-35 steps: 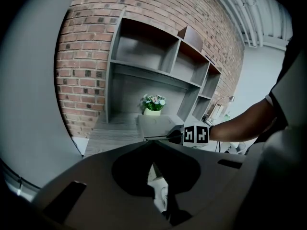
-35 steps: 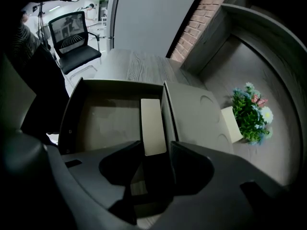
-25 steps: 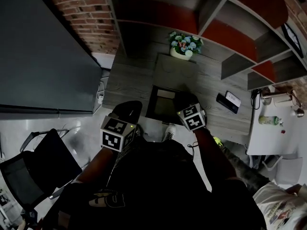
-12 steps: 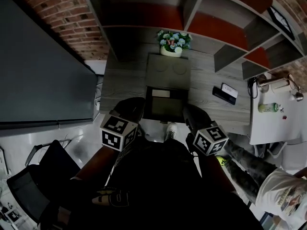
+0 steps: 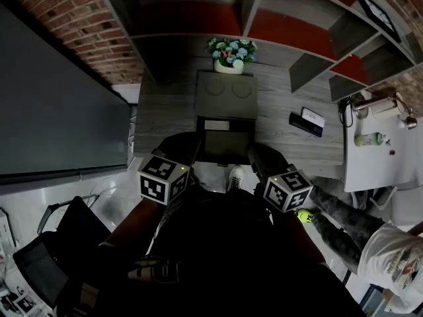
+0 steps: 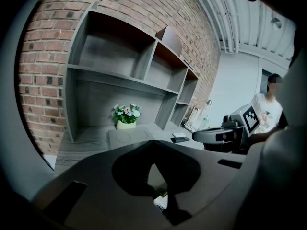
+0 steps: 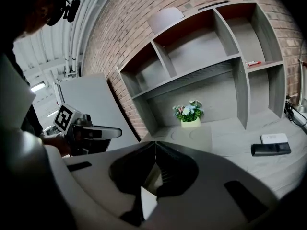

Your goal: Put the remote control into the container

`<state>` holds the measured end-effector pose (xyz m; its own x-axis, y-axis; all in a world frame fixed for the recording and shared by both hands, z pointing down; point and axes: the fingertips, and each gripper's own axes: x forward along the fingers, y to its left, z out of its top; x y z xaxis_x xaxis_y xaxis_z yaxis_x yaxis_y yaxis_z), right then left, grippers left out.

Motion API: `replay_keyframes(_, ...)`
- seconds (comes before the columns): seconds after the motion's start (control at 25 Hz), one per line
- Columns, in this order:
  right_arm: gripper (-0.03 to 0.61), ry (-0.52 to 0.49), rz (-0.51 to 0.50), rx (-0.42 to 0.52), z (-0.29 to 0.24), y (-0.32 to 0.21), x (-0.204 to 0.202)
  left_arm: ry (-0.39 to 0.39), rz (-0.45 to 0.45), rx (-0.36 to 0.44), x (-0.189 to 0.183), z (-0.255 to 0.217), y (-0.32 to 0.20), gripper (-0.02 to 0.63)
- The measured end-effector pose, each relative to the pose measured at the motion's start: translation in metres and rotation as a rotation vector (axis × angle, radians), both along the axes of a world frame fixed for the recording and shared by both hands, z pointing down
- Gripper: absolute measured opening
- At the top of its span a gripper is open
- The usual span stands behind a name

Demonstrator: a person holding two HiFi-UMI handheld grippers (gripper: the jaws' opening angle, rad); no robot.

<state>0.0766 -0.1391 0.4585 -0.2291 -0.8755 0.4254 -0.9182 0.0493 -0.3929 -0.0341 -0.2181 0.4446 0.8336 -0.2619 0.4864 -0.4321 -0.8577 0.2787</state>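
L gripper (image 6: 151, 143), R gripper (image 7: 154, 144): fingers pressing together, holding nothing. Remote control (image 5: 305, 125) lying on desk (image 5: 165, 114), apart from container (image 5: 199, 140).

1. Head view: from above the person, facing steeply down on the table (image 5: 165, 111) and shelves (image 5: 192, 18), from well off.
2. Left gripper view: low behind the left tongs (image 6: 153, 141), facing the shelves.
3. Right gripper view: likewise behind the right tongs (image 7: 156, 143). All three share the flower pot (image 5: 229, 57).

Drawn back: right hand-held gripper (image 5: 259, 156), earlier above the dark rectangular open container (image 5: 201, 140), now past the near edge of the grey wood-grain surface (image 5: 165, 114).
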Motion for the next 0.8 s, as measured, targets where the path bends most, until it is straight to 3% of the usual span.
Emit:
replay_keyframes(0.56,0.008,0.086,-0.032,-0.026,0.012,0.011,0.036,-0.091,0.027,0.046,0.033,0.013,0.013,0.005)
replay_keyframes(0.8,0.009,0.255,-0.045,-0.101,0.038,0.024,0.092,-0.139,0.051,0.07,0.061,0.029,0.019,0.006)
